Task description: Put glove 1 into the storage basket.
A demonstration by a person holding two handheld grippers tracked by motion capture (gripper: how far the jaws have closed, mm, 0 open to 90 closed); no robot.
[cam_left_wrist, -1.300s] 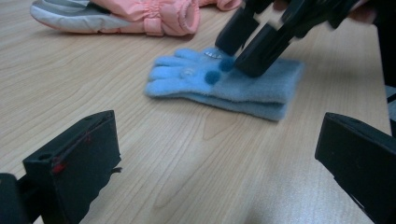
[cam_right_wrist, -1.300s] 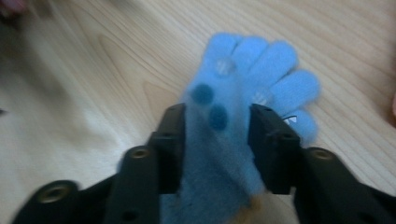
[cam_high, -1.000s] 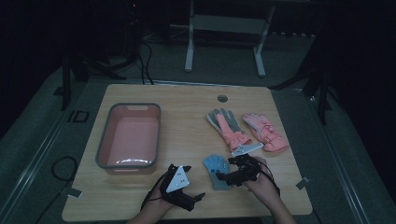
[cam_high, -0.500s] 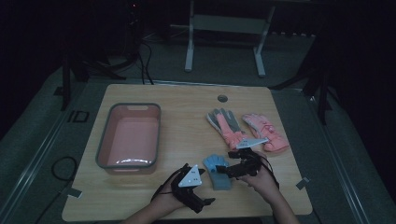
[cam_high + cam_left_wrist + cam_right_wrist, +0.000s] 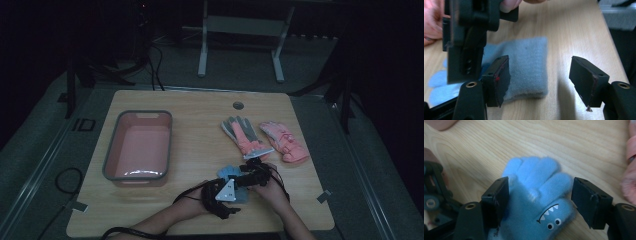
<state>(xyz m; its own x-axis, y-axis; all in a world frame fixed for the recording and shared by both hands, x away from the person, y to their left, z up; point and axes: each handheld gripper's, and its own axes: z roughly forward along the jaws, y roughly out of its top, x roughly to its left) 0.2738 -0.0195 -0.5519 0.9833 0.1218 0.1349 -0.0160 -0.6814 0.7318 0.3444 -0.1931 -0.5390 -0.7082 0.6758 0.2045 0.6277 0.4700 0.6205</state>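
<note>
A small blue fleece glove (image 5: 537, 195) with a monster face lies flat on the wooden table near its front edge (image 5: 226, 172). My right gripper (image 5: 540, 192) is low over it, a jaw on each side of the palm, open. Those jaws have just been closing, with the glove between them. My left gripper (image 5: 540, 75) is at the glove's grey-blue cuff (image 5: 529, 67). One pad (image 5: 499, 80) rests at the cuff's edge and the other stands clear over bare wood. Its jaws have also just been closing, with part of the cuff between them. In the high view both grippers (image 5: 235, 192) (image 5: 248, 177) crowd over the glove.
A pink tub with a grey rim (image 5: 137, 113) stands at the left of the table. A grey-and-pink glove (image 5: 245, 135) and a pink glove (image 5: 282, 142) lie just behind the right hand. The table's front edge is close under the forearms.
The left gripper slid right from the table's front to the glove's cuff. The right gripper came down over the glove. Both pairs of jaws stand narrower than before.
</note>
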